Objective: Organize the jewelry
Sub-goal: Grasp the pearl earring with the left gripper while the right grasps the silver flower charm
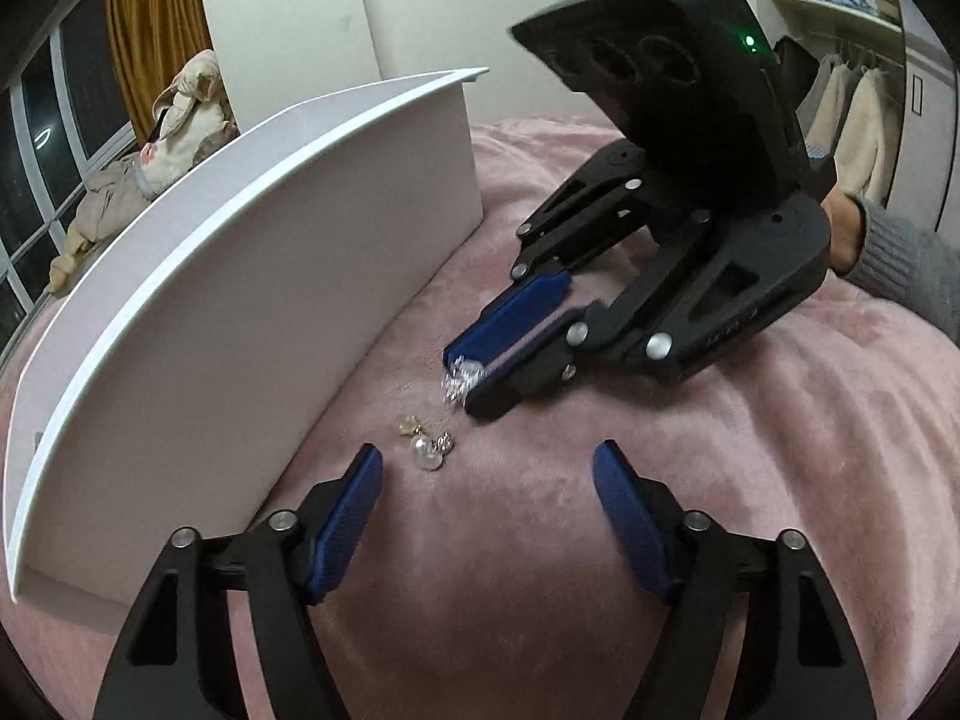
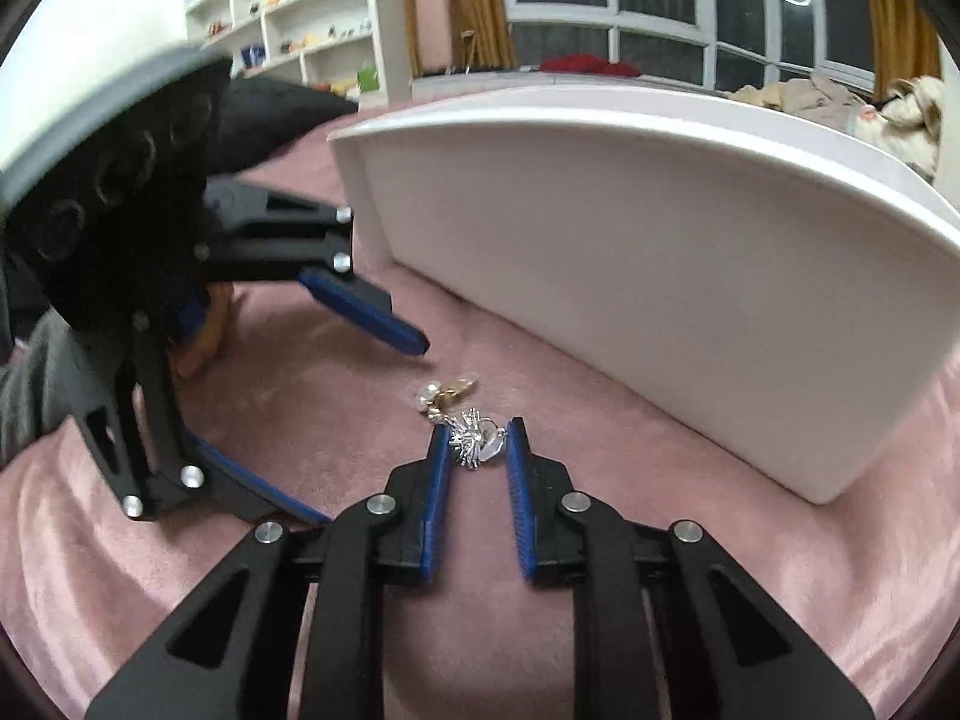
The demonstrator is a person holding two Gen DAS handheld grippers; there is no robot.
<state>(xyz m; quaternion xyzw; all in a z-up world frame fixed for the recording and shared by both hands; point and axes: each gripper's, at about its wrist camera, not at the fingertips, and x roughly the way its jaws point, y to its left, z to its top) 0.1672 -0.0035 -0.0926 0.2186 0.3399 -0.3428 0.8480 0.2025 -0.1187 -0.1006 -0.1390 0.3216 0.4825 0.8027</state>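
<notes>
- The right gripper is reaching down to the pink blanket on the bed, its blue fingers narrowed around a spiky silver earring; from the left wrist view the piece is sitting right at the fingertips, though I cannot tell whether it is firmly pinched yet.
- The left gripper is hovering close by with its fingers wide apart and holding nothing.
- A second piece, a pearl-and-gold earring, is lying on the blanket just beside the silver one, near the left gripper's fingers.
- The white box is standing open just behind both pieces.
- To my eye, the pick-up step is under way; next the fingers are needing a secure pinch, then a lift over the box's front wall without dragging the pearl piece along.
</notes>
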